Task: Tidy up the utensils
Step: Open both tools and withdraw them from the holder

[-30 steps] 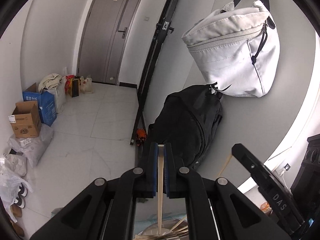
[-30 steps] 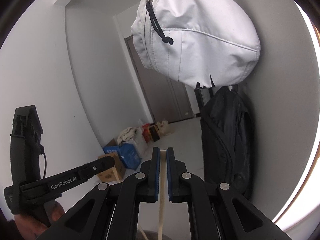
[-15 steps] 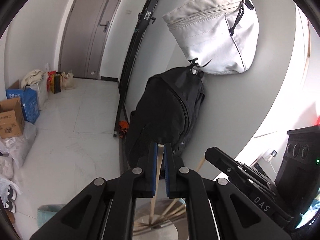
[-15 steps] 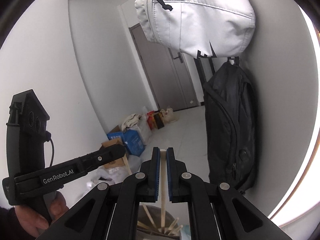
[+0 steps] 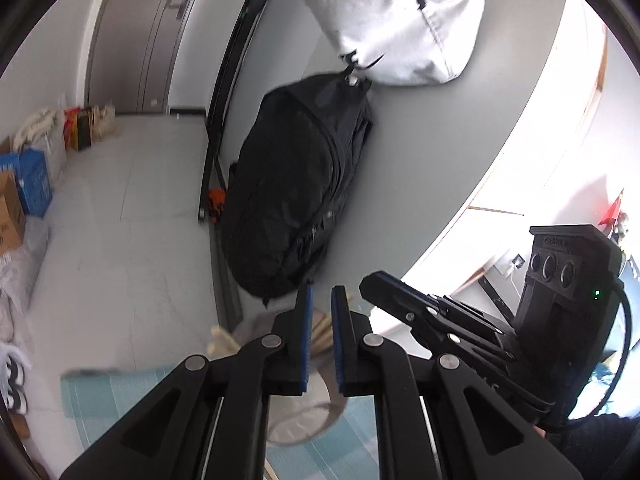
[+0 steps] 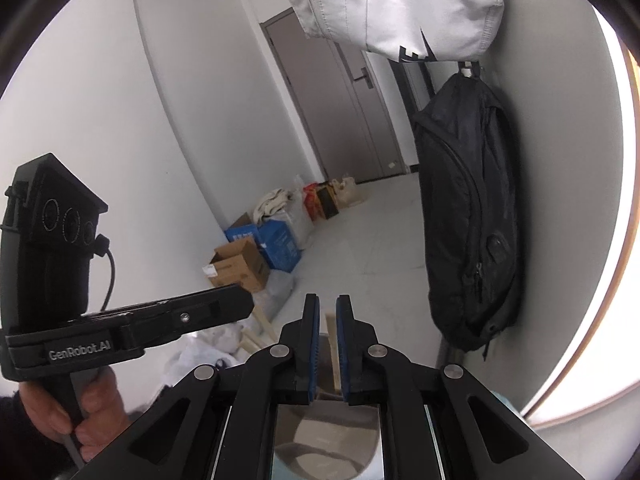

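Left wrist view: the left gripper [image 5: 320, 300] was seen with its jaws slightly apart and nothing clamped between them. The wooden chopsticks [image 5: 320, 326] lay just below and beyond the blue pads, their upper ends fanning out of a metal holder [image 5: 304, 412] that stood on a teal-striped mat [image 5: 120, 390] on the surface. The right gripper [image 5: 376, 286] was close on the right.

Right wrist view: the right gripper [image 6: 328, 304] was likewise shown with jaws parted and empty. One chopstick [image 6: 334, 352] was lined up in the gap just past the pads, its long axis near upright; others [image 6: 260, 330] leaned away to the left. The holder [image 6: 326, 436] sat directly beneath. The left gripper [image 6: 240, 304] was held alongside. Both were judged about equally near the bundle.
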Available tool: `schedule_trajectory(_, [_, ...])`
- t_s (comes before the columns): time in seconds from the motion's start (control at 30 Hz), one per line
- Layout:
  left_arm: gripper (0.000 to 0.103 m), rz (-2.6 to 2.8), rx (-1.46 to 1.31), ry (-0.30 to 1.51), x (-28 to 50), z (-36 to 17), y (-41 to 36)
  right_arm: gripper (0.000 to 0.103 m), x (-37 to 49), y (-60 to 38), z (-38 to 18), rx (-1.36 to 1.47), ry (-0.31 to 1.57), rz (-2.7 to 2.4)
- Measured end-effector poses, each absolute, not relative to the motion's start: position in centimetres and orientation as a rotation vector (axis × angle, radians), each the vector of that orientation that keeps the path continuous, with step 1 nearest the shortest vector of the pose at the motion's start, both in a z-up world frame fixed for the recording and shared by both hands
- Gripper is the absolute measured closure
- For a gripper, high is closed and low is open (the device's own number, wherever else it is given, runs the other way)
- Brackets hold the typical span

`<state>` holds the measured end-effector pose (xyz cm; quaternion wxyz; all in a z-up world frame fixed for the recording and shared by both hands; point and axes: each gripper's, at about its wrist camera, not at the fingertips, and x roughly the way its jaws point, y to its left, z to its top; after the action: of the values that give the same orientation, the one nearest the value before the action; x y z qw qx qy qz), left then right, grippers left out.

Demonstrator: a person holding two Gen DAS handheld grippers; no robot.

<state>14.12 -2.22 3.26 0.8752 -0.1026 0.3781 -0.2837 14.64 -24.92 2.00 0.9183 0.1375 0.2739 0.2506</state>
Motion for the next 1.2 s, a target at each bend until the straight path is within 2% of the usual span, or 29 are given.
schedule_trajectory(0.03, [0.096,-0.58,-0.23,0.811,14.1,3.2,-2.0,0.093,14.5,-25.2,1.9,0.301,0.576,0.518])
schedule_trajectory(0.13, [0.079,-0.549,-0.275,0.831,13.5,3.3,-1.2,0.082,13.6,-26.0,2.1,0.324,0.568,0.508])
schedule_trajectory(0.2, [0.057,-0.515,-0.291,0.805,12.6,3.8,-0.6,0.066,12.6,-26.6,2.5,0.345,0.557,0.501])
schedule_trajectory(0.27, [0.052,-0.482,-0.297,0.764,11.4,4.2,-0.2,0.063,11.8,-27.1,2.9,0.362,0.551,0.497])
schedule_trajectory(0.33, [0.051,-0.455,-0.297,0.737,10.3,4.7,0.1,0.058,10.8,-27.6,3.3,0.368,0.544,0.481])
schedule_trajectory(0.47, [0.043,-0.414,-0.257,0.709,8.5,5.6,-0.4,0.038,9.0,-28.2,4.2,0.371,0.527,0.443])
schedule_trajectory(0.63, [0.04,-0.366,-0.23,0.672,6.4,6.6,-0.5,0.036,6.7,-28.4,5.5,0.365,0.5,0.447])
schedule_trajectory(0.8, [0.04,-0.337,-0.244,0.672,5.0,7.4,-0.3,0.023,4.3,-28.0,6.7,0.351,0.465,0.463])
schedule_trajectory(0.93, [0.038,-0.32,-0.223,0.644,3.5,7.9,-0.4,0.018,2.7,-27.6,7.2,0.336,0.444,0.481])
schedule_trajectory(1.0, [0.027,-0.316,-0.212,0.623,2.8,8.1,-0.6,0.016,1.9,-27.3,7.4,0.327,0.437,0.485])
schedule_trajectory(1.07, [0.022,-0.306,-0.201,0.598,1.9,8.1,-0.7,0.012,1.2,-27.1,7.4,0.322,0.431,0.492])
schedule_trajectory(1.2, [0.021,-0.292,-0.175,0.572,0.5,7.7,-0.8,0.008,-0.3,-26.7,6.9,0.309,0.426,0.498])
